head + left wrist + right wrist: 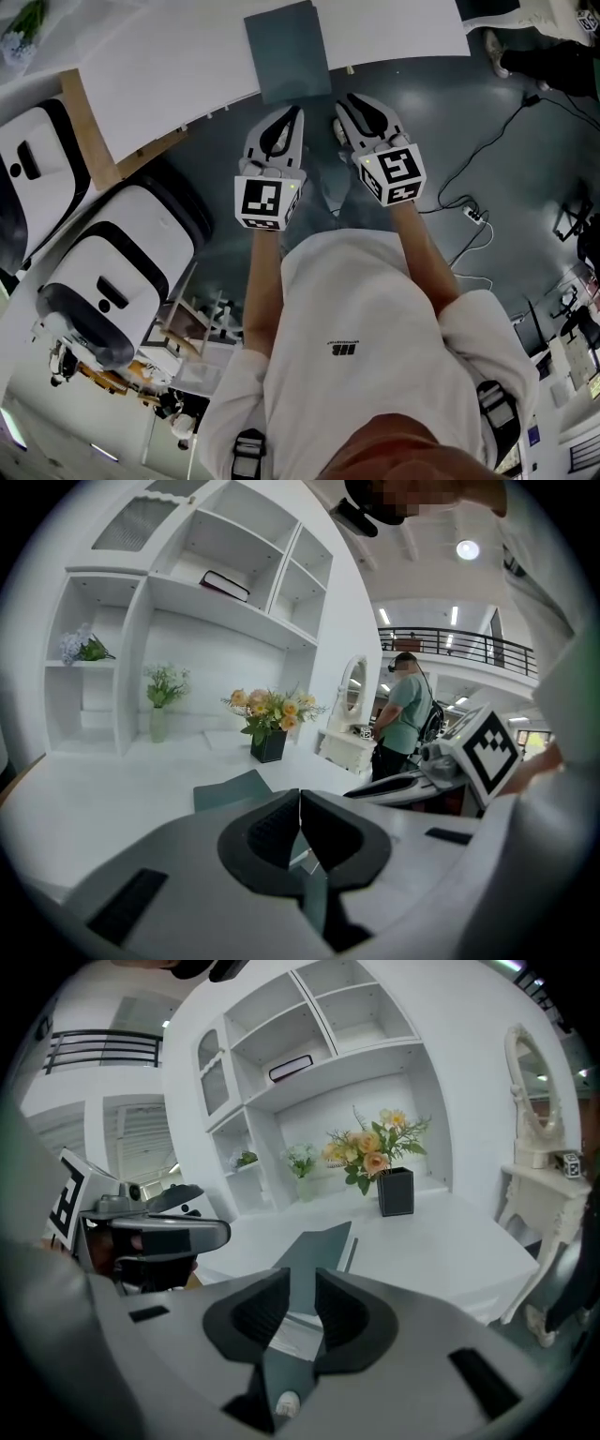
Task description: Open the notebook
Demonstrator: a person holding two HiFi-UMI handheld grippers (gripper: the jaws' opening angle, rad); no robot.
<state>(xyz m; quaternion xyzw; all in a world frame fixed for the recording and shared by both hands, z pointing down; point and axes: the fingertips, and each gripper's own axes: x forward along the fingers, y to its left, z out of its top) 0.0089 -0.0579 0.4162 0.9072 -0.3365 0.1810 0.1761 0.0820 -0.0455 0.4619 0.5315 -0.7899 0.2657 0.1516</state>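
Note:
A closed dark grey-blue notebook [289, 49] lies flat on the white table [178, 66], its near end overhanging the table's front edge. Both grippers hover over the floor just in front of that edge, pointing at the notebook. My left gripper [297, 112] is shut, jaws touching, with nothing between them; the notebook [228, 789] shows just beyond its tips [300, 799]. My right gripper [345, 101] is open by a narrow gap, empty; the notebook [317, 1246] lies straight ahead of its tips [302, 1283]. Neither gripper touches the notebook.
A black vase of flowers [396, 1191] stands further back on the table, with white wall shelves behind. Two white-and-black machines [108, 272] stand at the left on the floor. A cable and power strip [473, 214] lie at the right. A person [403, 719] stands beyond the table.

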